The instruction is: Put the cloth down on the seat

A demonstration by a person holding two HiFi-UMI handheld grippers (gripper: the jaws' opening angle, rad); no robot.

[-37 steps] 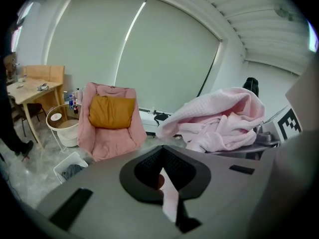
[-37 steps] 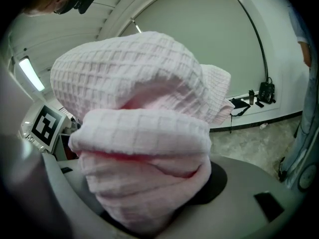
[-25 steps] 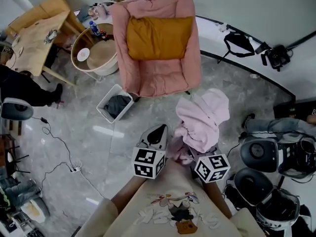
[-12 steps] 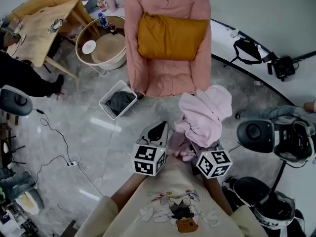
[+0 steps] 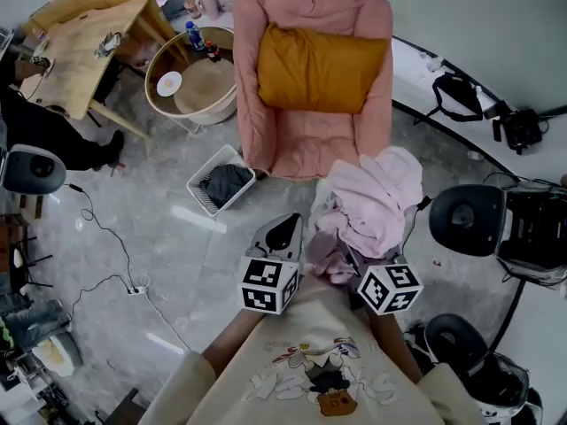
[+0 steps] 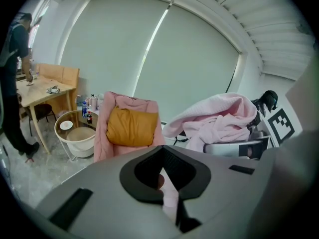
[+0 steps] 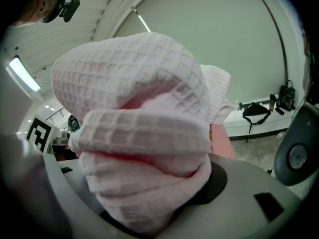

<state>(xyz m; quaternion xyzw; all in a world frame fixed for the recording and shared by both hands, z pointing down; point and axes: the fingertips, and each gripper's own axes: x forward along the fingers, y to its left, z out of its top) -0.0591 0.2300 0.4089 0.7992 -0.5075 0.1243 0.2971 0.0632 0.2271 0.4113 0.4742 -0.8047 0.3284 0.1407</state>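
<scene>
While the left gripper (image 5: 282, 237) pinches a thin edge of the pink cloth (image 5: 372, 202) and the right gripper (image 5: 359, 268) clamps a thick bunch, it hangs just before the pink armchair (image 5: 306, 144).

We get the head view from high up, looking steeply down past the person's shirt (image 5: 310, 379) at lower centre. It takes in the floor (image 5: 177, 237), with the pink armchair (image 5: 301, 149) at upper centre. The left gripper view sits low and looks level across the room. The same armchair is at mid-left there, well off, with the window blind (image 6: 149, 49) behind. The right gripper view is pressed right against the pink cloth (image 7: 139, 133), which fills most of the frame. All three views share that cloth.
</scene>
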